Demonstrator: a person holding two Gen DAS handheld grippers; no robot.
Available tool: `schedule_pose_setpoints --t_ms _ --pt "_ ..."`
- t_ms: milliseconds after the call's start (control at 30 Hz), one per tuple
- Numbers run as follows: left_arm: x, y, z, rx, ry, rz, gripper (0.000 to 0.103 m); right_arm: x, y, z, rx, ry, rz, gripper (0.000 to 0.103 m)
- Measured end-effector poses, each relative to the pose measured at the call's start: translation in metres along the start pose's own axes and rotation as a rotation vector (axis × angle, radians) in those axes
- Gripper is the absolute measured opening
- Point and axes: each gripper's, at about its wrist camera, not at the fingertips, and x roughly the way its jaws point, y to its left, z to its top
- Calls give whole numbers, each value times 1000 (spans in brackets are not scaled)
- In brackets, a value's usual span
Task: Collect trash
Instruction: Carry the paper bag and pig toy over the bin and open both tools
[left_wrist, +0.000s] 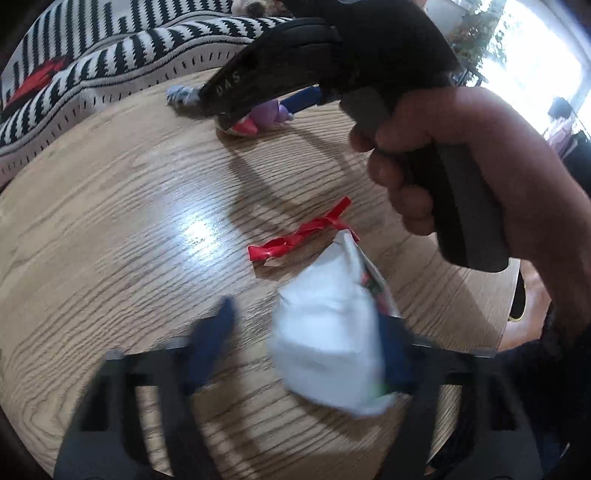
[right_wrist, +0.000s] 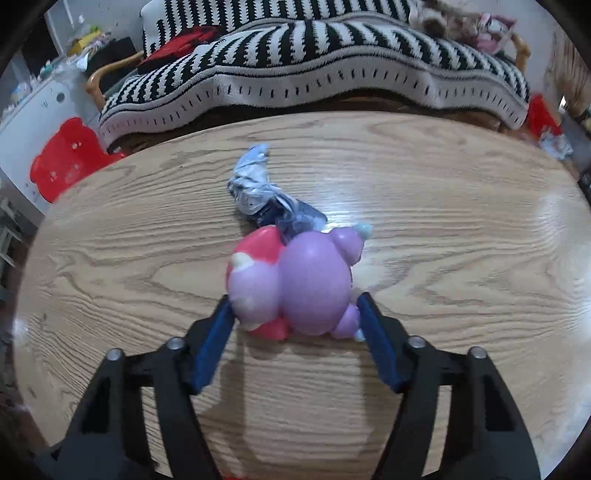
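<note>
In the left wrist view my left gripper (left_wrist: 306, 325) is open over the wooden table (left_wrist: 110, 221). A crumpled white wrapper (left_wrist: 328, 339) lies against its right finger, blurred. A twisted red wrapper (left_wrist: 303, 236) lies just beyond. In the right wrist view my right gripper (right_wrist: 295, 314) has its fingers on both sides of a purple and pink toy figure (right_wrist: 295, 280); I cannot tell if they press it. A crumpled silver-blue wrapper (right_wrist: 255, 184) lies behind the toy. The right gripper also shows in the left wrist view (left_wrist: 236, 114), held in a hand.
A black-and-white striped blanket (right_wrist: 332, 66) covers a sofa beyond the table's far edge. A red plastic stool (right_wrist: 66, 158) stands at the left. The hand and arm holding the right gripper (left_wrist: 480, 184) cross over the table's right side.
</note>
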Motion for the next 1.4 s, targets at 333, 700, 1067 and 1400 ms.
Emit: schedule_pose_setpoints --t_ms 333,700,1067,1400 --pt "-42 7 5 -31 -34 14 47 -74 -23 -35 47 -78 72 51" --pt "-64 -13 29 -29 -136 73 47 -146 -94 -102 141 -121 -13 51" --pt "-41 -135 77 99 -179 -64 47 -240 -215 -201 324 -226 -184 51" --pt "11 -303 84 318 -140 -269 47 -297 -325 -339 614 -240 -297 51"
